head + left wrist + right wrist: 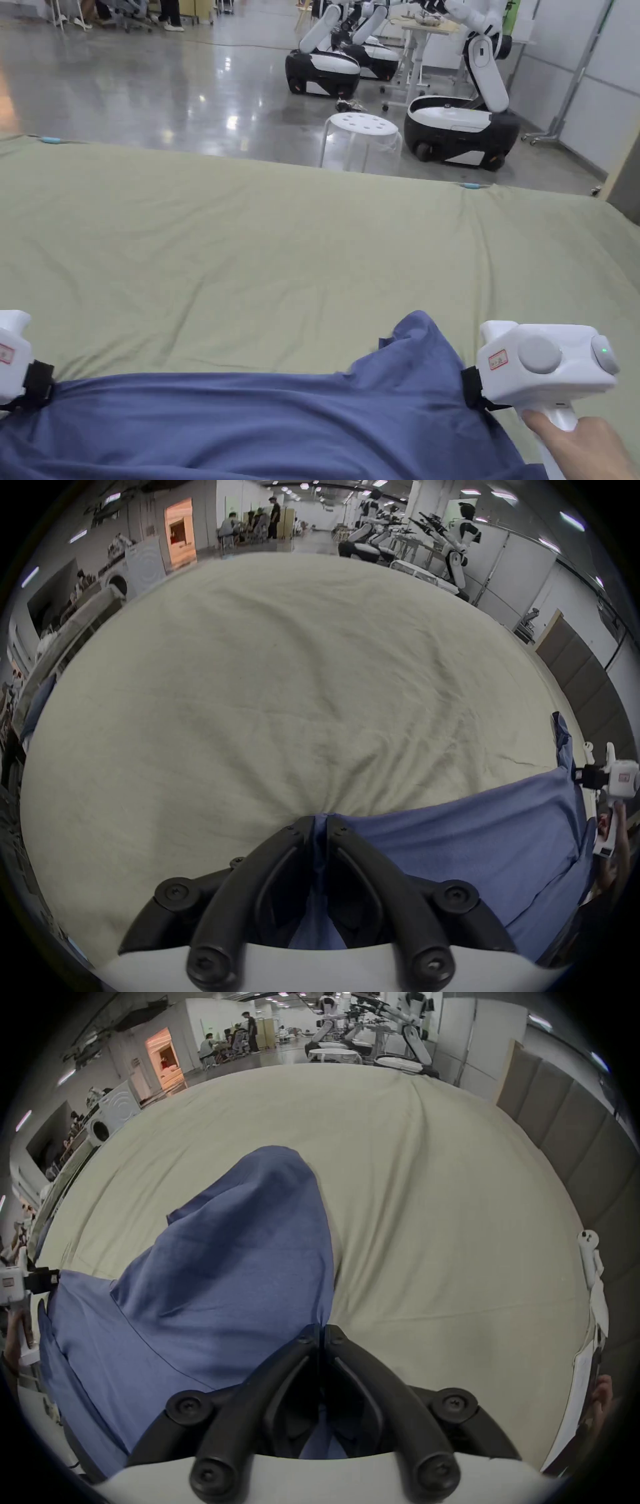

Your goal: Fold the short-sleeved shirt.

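Blue and creased, the shirt (pixel 262 425) spans the lower frame over the green sheet (pixel 250 250), pinched between the left gripper (pixel 320 823) and right gripper (pixel 321 1329).

A wrinkled green sheet (pixel 281 250) covers the work surface. Beyond its far edge stands a white perforated stool (pixel 362 140); wheeled white robots (pixel 462 119) stand just behind the stool.
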`<state>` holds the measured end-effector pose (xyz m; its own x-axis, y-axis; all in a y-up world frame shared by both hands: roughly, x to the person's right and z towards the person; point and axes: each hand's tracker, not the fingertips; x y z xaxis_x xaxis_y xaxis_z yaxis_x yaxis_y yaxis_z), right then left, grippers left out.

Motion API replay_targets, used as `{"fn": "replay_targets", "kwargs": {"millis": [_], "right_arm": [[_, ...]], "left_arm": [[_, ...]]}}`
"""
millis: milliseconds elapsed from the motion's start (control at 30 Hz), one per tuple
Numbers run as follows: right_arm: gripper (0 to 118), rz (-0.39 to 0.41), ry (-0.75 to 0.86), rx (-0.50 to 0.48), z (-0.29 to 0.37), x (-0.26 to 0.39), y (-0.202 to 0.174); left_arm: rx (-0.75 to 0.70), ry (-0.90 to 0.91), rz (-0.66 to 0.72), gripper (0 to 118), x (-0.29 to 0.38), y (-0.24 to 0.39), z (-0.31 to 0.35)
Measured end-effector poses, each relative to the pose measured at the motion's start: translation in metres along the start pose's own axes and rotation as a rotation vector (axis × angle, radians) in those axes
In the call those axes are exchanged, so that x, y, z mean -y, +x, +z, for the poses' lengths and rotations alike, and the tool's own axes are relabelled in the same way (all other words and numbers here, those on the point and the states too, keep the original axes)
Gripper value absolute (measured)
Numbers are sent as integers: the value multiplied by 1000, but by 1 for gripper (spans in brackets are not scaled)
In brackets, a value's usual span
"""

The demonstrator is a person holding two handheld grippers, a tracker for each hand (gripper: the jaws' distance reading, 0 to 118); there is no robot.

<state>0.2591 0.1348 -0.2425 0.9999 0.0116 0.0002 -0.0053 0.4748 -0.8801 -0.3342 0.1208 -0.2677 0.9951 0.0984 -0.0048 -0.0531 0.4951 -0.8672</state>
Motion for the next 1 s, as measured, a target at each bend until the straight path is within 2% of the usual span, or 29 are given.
{"fn": "replay_targets", "kwargs": {"millis": [100, 167, 200, 300, 367, 433, 467, 533, 600, 667, 733, 900, 933, 967, 1000], "right_arm": [[2, 29, 128, 13, 38, 9, -2], [2, -2, 175, -78, 82, 23, 0], [2, -15, 209, -94, 102, 36, 0], [2, -45, 313, -147, 162, 90, 1], [2, -43, 336, -119, 191, 137, 0], [2, -73, 346, -141, 207, 180, 6], [2, -96, 353, -133, 212, 201, 6], [2, -135, 345, -129, 218, 232, 1], [2, -185, 340, -84, 214, 258, 0], [2, -233, 321, -87, 204, 268, 2], [2, -269, 295, -111, 192, 274, 6], [2, -222, 324, -62, 173, 272, -6], [5, -204, 340, -50, 162, 276, 9], [14, -173, 380, -41, 161, 278, 8], [24, -158, 431, -36, 162, 281, 8]], "left_arm": [[-7, 115, -95, 5, 9, 7, 36], [57, 183, -152, 5, 22, 5, 76], [93, 194, -161, 5, 31, 3, 93], [152, 247, -156, 5, 79, -6, 143], [206, 253, -104, 5, 111, -16, 170], [240, 299, -64, 5, 148, -22, 189], [241, 279, -68, 5, 163, -25, 195], [188, 392, -83, 5, 195, -21, 211], [164, 330, -80, 5, 213, -12, 210], [205, 300, -6, 5, 223, -25, 199], [189, 289, 11, 5, 229, -31, 187], [185, 291, -23, 6, 235, -41, 162], [181, 290, -30, 12, 235, -39, 160], [176, 292, -62, 26, 231, -24, 166], [181, 312, -74, 32, 233, -22, 169]]}}
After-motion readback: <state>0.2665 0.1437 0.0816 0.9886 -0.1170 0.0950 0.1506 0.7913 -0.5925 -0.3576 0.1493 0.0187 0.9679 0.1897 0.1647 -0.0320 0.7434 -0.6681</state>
